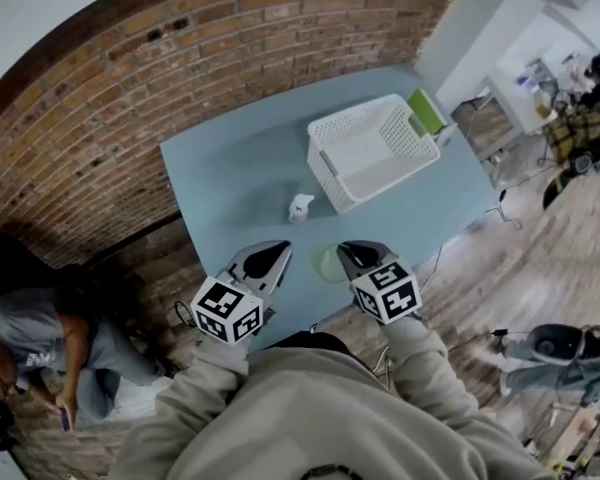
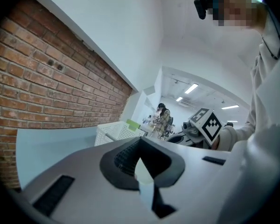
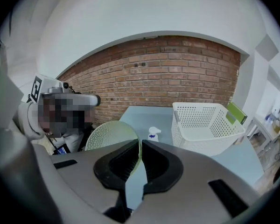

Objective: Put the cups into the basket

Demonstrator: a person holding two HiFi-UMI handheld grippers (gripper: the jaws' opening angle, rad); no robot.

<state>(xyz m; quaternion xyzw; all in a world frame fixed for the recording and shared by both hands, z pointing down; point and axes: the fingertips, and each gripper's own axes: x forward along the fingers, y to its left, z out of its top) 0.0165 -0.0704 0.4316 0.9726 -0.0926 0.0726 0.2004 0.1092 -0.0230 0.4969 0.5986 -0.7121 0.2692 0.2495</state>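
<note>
- So, in the head view the right gripper [image 1: 348, 251] hangs low over the near edge of the table [image 1: 230, 168], with the pale green cup [image 1: 329, 266] at its left side. The left gripper [image 1: 275, 251] is just beside it. Both forearms reach forward side by side and point toward the basket [image 1: 325, 168], which stands well apart, past a small bottle [image 1: 300, 208]
- In the left gripper view the jaws are together and nothing is pressed between them. This gripper is tilted upward, more to the wall than to the table
- In the right gripper view the jaws are clamped on the thin wall of the cup, and its rim rises to their left. The grip holds one wall only, so I think it is best to carry slowly, pass beside the bottle, and let go only once the cup is inside the basket's rim
</note>
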